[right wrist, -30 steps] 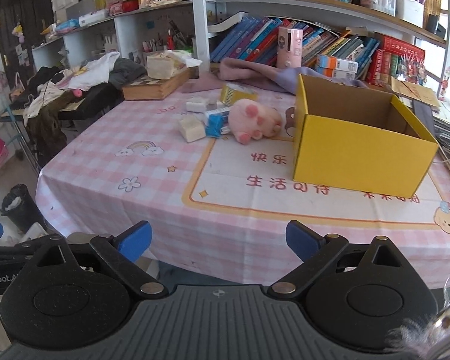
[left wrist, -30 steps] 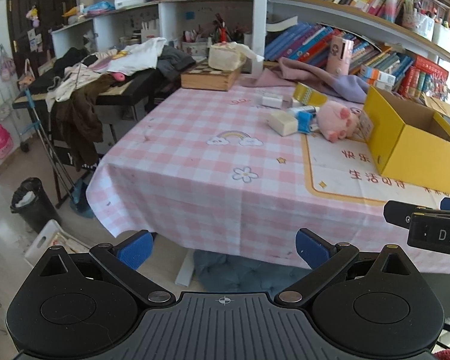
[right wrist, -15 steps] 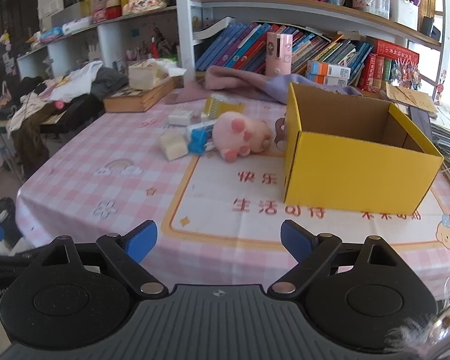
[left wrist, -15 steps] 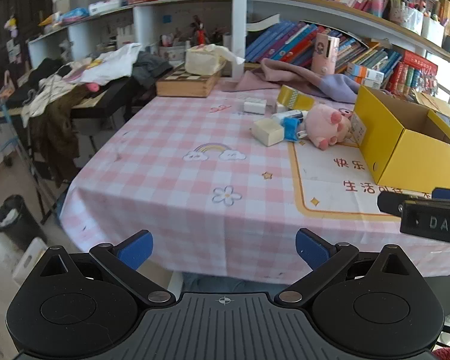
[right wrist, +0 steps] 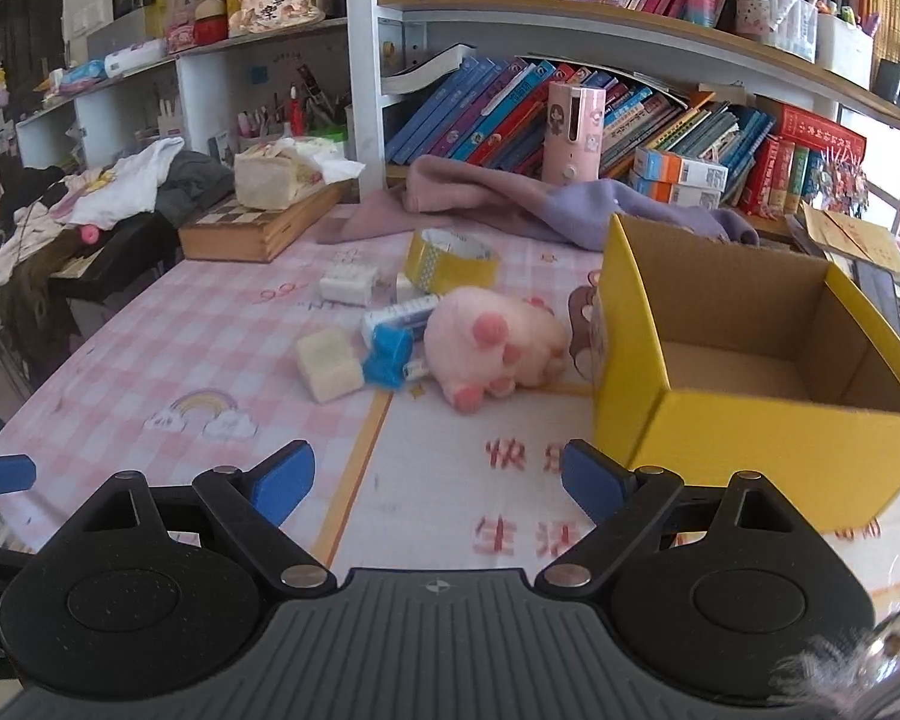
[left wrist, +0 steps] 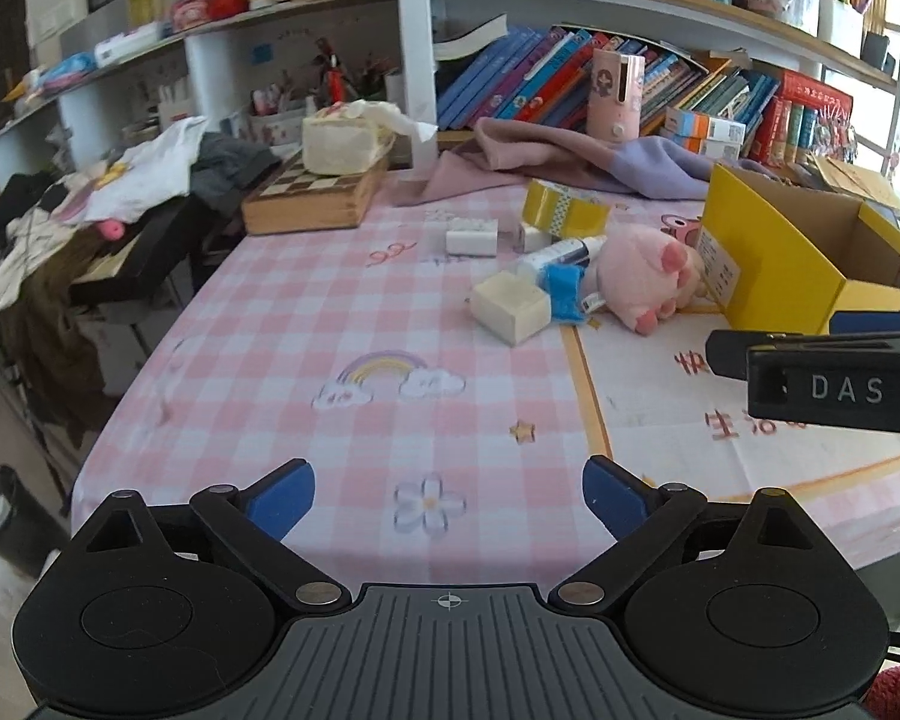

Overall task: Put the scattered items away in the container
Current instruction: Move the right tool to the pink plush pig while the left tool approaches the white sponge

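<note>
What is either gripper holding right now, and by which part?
Nothing is held. The left gripper and right gripper both stand open and empty over the near table edge, short of the pink plush toy and the yellow box.

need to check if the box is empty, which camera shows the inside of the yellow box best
The right wrist view: it looks down into the yellow box, showing most of the bare cardboard floor and inner walls, with nothing visible inside. The left wrist view catches the yellow box only at its right edge, mainly outer walls and rim, partly behind the right gripper.
</note>
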### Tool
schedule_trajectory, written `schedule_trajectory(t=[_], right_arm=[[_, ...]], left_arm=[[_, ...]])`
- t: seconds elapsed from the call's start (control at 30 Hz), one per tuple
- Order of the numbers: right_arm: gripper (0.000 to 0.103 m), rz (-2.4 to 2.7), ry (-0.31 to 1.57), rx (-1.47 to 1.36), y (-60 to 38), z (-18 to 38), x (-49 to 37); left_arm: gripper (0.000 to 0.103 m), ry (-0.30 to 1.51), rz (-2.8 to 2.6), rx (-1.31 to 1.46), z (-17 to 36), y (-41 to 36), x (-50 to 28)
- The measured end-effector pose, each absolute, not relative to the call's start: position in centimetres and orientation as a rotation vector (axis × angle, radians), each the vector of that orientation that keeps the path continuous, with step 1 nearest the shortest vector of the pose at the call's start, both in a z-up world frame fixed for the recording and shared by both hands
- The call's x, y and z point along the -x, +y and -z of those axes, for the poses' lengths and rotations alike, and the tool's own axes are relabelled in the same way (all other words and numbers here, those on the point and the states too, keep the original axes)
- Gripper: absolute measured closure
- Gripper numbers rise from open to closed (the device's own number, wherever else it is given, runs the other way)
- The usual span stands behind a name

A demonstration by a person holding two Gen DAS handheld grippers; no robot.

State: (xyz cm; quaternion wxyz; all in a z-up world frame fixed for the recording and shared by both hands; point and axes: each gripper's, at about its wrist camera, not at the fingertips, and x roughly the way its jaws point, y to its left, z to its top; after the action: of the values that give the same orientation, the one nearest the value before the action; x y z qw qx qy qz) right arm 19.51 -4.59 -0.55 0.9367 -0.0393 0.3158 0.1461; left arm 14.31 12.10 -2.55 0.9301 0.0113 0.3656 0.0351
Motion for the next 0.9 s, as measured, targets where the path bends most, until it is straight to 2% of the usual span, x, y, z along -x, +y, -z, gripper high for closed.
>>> schedule_trajectory(t=[0.37,0.5,0.9], right_arm=[[0.013,-0.228,0.667,0.102,-2.2,0.7,-27.6],[0.013,-0.206,0.694,0.117,-1.5,1.3,-30.5],[0.012,-0.164,0.761,0.177,-0.5,3.6,-35.4]], left_arm=[[0.008,0.746,0.004,-0.093,2.8,12.6,-21.7],[0.012,0.744,0.029,-0.117,3.1,12.5,-24.5],[0.016,0.781,0.127,-0.224,5.4,10.9,-30.1]])
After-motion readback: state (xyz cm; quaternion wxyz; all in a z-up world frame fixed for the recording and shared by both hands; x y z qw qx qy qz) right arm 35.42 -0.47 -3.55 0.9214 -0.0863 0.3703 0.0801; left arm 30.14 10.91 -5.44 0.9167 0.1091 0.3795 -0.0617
